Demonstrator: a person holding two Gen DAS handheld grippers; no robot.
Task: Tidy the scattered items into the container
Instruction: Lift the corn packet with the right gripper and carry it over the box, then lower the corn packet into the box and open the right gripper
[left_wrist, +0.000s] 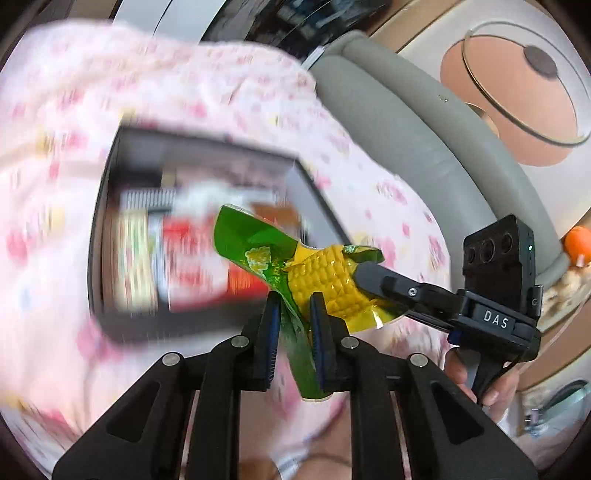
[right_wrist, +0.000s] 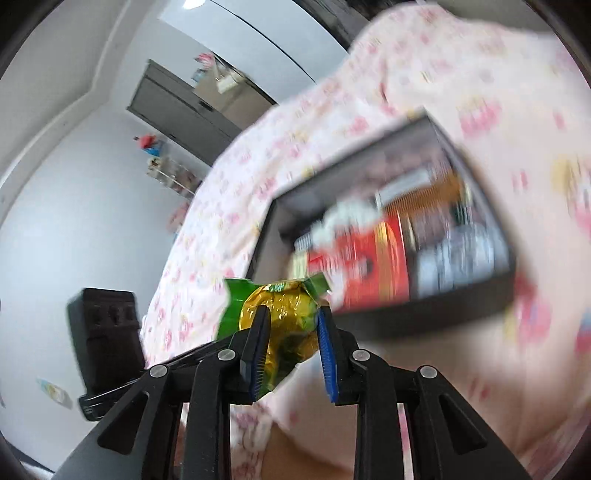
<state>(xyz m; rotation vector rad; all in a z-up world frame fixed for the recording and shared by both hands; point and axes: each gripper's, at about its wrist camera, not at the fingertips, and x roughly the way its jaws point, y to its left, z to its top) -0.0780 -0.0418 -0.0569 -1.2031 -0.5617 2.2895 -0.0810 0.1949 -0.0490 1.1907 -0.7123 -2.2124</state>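
A vacuum-packed corn cob packet (left_wrist: 325, 280), green and yellow, hangs in the air between both grippers. My left gripper (left_wrist: 293, 301) is shut on its green end. From the right, my right gripper (left_wrist: 364, 275) pinches the yellow end. In the right wrist view the right gripper (right_wrist: 291, 315) is shut on the corn packet (right_wrist: 284, 332), and the left gripper's black body (right_wrist: 107, 332) shows at the left. Beyond the packet lies a black box container (left_wrist: 107, 221), blurred, holding red and white packages. The same container (right_wrist: 369, 317) appears in the right wrist view.
The container rests on a pink floral bedsheet (left_wrist: 74, 110). A grey padded bed edge (left_wrist: 406, 129) runs along the right, with a round peach tub and glass lid (left_wrist: 517, 96) behind it. A hand (left_wrist: 491, 384) grips the right gripper's handle. A white wall and grey door (right_wrist: 177, 107) stand at the left.
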